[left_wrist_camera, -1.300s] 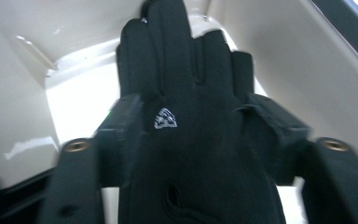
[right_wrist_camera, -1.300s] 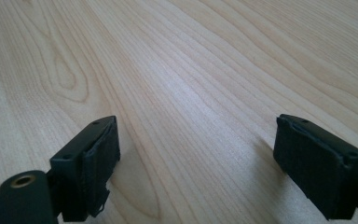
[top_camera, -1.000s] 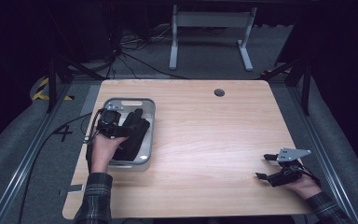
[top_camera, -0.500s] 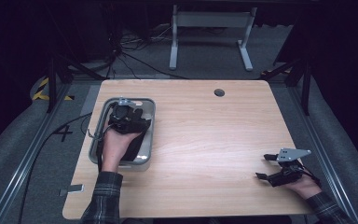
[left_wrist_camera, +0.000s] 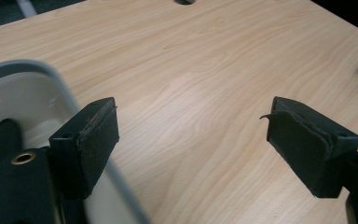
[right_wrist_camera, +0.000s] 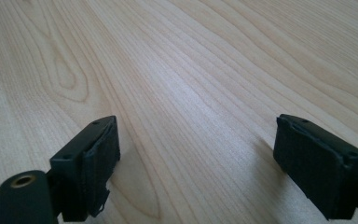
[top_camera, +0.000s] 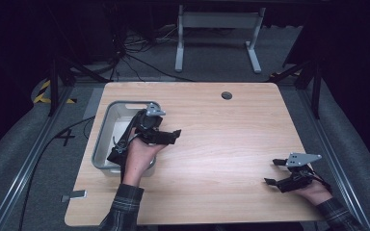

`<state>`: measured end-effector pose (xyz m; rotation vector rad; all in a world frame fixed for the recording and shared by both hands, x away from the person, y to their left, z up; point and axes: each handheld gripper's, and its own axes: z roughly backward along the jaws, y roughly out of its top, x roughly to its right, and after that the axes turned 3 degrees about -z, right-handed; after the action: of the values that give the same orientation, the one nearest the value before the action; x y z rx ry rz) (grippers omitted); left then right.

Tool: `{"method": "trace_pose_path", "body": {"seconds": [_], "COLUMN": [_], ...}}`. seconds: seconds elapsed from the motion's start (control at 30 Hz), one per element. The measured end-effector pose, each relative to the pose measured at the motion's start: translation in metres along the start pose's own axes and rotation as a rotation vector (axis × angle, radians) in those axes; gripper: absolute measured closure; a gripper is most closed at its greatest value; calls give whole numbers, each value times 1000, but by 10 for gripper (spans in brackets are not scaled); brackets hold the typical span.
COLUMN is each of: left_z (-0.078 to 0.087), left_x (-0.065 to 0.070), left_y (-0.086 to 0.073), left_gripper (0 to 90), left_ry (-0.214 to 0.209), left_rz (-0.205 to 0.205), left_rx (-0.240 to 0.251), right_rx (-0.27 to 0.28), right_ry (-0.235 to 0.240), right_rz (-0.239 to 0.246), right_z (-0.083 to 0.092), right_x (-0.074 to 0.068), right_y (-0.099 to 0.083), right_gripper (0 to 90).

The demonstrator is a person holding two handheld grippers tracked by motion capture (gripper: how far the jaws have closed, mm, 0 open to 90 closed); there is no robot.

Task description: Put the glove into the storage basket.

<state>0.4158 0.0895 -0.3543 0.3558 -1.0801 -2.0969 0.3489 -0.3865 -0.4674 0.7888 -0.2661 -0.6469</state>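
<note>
Left hand-held gripper (top_camera: 171, 136) gapes over the grey tray's (top_camera: 107, 123) rim.

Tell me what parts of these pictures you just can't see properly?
- Inside of the grey tray, high view: the left hand and left gripper cover much of it, so what lies in it can't be told.
- Same tray, left gripper view: blurred and cut off by the left edge.
- Right gripper, high view: its open tips are too small for detail.
</note>
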Motion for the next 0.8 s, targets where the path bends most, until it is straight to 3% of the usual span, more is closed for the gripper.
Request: {"method": "trace_pose_path", "body": {"seconds": [0.5,0.8], "left_z": [-41,-72], "left_x": [64,89], "left_y": [-9,-28], "left_gripper": [181,178], "left_ry": [-133,-198], "left_rz": [-75,-126], "left_rx": [-19,-78], "right_rx": [0,0], "right_ry": [0,0], "right_rz": [0,0], "right_z": [0,0], "right_x": [0,0], "right_y": [0,0], "right_gripper": [147,147]}}
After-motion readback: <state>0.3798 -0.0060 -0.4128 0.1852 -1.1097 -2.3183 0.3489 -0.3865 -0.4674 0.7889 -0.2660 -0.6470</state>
